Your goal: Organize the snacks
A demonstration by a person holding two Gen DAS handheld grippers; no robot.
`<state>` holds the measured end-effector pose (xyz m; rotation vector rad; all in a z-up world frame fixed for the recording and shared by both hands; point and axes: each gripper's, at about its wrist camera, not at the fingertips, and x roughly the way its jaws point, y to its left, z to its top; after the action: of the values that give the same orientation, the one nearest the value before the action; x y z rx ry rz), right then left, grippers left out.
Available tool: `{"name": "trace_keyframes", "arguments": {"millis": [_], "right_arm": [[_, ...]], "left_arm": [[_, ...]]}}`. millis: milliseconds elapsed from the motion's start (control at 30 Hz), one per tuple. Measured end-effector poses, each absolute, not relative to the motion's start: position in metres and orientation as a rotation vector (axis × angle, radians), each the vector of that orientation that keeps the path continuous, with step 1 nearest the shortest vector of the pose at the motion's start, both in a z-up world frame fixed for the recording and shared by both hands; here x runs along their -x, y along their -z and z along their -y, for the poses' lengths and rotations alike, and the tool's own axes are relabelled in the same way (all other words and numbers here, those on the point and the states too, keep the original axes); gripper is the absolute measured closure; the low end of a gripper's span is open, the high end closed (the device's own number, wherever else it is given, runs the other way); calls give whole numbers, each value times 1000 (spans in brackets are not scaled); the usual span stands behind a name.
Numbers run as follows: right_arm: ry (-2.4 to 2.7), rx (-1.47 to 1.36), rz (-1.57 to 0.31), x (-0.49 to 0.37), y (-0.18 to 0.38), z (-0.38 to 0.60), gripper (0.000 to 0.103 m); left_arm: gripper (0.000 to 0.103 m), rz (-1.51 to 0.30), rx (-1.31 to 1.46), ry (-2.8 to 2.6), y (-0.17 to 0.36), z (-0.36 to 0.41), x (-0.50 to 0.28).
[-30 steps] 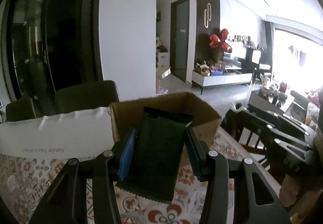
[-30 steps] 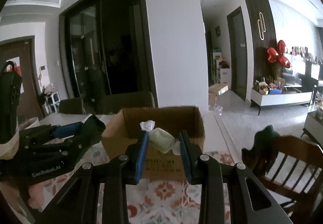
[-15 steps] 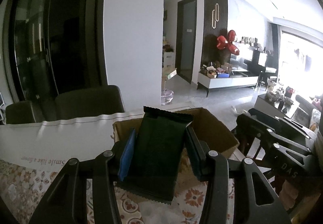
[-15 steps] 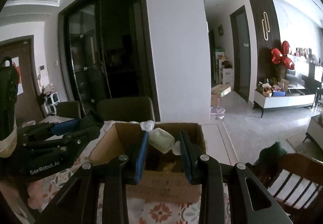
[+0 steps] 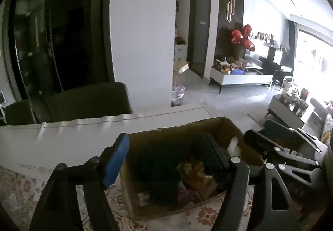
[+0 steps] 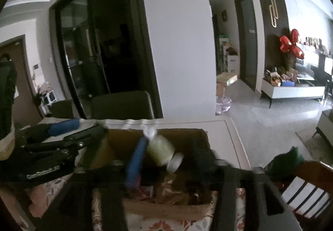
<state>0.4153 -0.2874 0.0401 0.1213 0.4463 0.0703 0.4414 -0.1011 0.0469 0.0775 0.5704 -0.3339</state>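
An open cardboard box (image 5: 237, 133) of mixed snacks stands on the patterned table. My left gripper (image 5: 164, 143) hovers over it, its jaws opening, with nothing between the blue pad (image 5: 116, 160) and the black finger. A dark green packet (image 5: 160, 170) lies down inside the box under them. In the right wrist view my right gripper (image 6: 170, 147) is over the same box (image 6: 181, 132), blurred, with its jaws opening. A pale wrapped candy (image 6: 160, 149) hangs tilted between them against the blue pad (image 6: 135, 164), clear of the other finger. Each gripper shows at the edge of the other's view.
A white paper sheet (image 5: 62, 139) lies on the table left of the box. Dark chairs (image 5: 89, 99) stand behind the table's far edge. A wooden chair (image 6: 308, 185) with a dark cloth on it is close at the right. The floral tablecloth (image 5: 20, 189) covers the near side.
Both grippers moved forward over the box and their jaws widened. The dark packet left the left jaws and dropped into the box. The candy came loose in the right jaws.
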Motion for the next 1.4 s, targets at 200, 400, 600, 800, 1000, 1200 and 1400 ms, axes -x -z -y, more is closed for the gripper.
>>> {"name": "trace_keyframes", "arguments": {"millis": [200,400,600,800,1000,1200,1400], "right_arm": [[-28,-109,-428,-397,-35,287,42],[-14,-124,-409,-364,-35,282,33],[1,-109,-382,-315,-39,269,27],[14,-80,-365,-260,-47,254,22],[36,-90,-343,-201,-53,245,19],[52,-69,-327,-151,-59,236,17],[57,-49,-307,-106,-61,223,16]], "left_arm": [[23,-508,-85,225,-45,88,-409],[18,-461,-78,225,-46,76,-364],[8,-403,-96,213,-53,62,-310],[0,-338,-112,178,-68,52,-255],[0,-301,-151,141,-74,40,-202],[0,-301,-170,137,-74,30,-153],[0,-323,-126,118,-71,16,-114]]}}
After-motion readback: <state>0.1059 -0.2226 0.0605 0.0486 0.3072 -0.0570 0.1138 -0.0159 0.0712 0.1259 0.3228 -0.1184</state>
